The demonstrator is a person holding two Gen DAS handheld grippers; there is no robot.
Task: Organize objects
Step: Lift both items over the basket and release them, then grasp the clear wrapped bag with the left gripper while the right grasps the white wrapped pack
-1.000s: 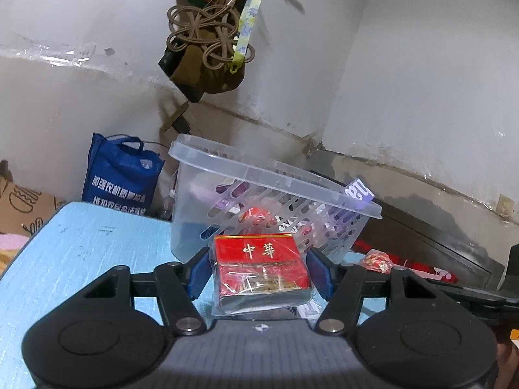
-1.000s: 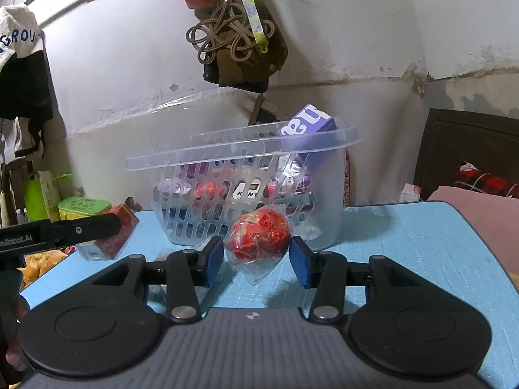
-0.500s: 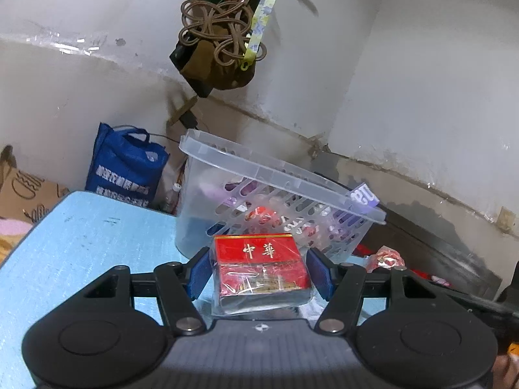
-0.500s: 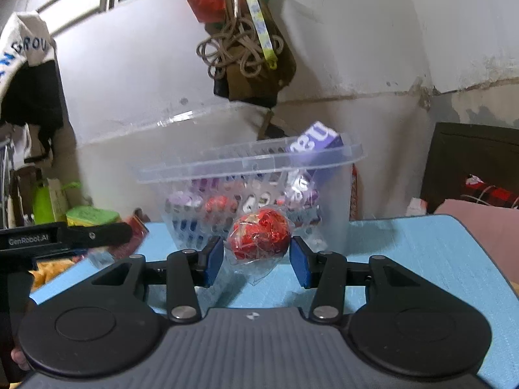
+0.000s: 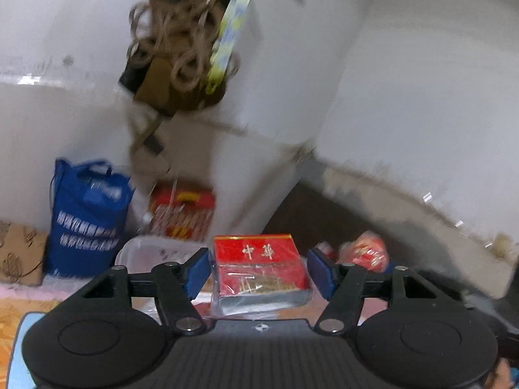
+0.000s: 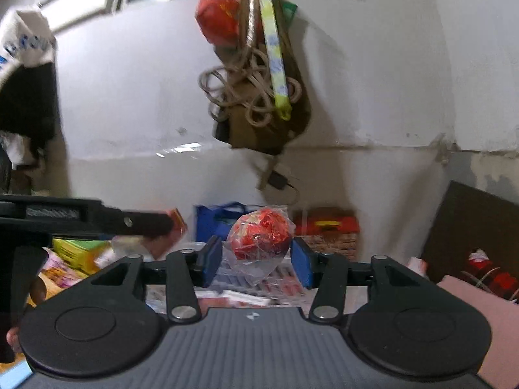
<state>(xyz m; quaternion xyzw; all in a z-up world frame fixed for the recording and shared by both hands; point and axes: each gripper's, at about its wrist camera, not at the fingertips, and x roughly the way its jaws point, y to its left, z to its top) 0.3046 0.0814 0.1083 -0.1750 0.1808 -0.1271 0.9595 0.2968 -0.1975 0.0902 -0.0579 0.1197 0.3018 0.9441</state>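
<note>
In the left wrist view a red cigarette pack (image 5: 259, 259) in clear wrap sits between the blue pads (image 5: 198, 270) of my left gripper (image 5: 258, 269). Its jaws are opening and a thin gap shows on each side of the pack. The clear basket's rim (image 5: 139, 249) lies just below. In the right wrist view a red foil ball (image 6: 259, 233) in plastic hangs between the pads of my right gripper (image 6: 256, 259). These jaws are opening too, clear of the ball. Packets fill the basket (image 6: 253, 287) underneath. The left gripper's arm (image 6: 97, 220) reaches in from the left.
A blue bag (image 5: 87, 214), a red gift box (image 5: 181, 214) and cardboard (image 5: 19, 253) stand by the wall. Bags and rope (image 6: 256, 97) hang above the basket. A green box (image 6: 78, 249) lies left, a dark headboard (image 6: 470, 227) and pink cushion (image 6: 480, 311) right.
Both grippers have risen and moved forward over the basket, which dropped to the bottom of each view. Both pairs of jaws have widened away from the pack and the ball.
</note>
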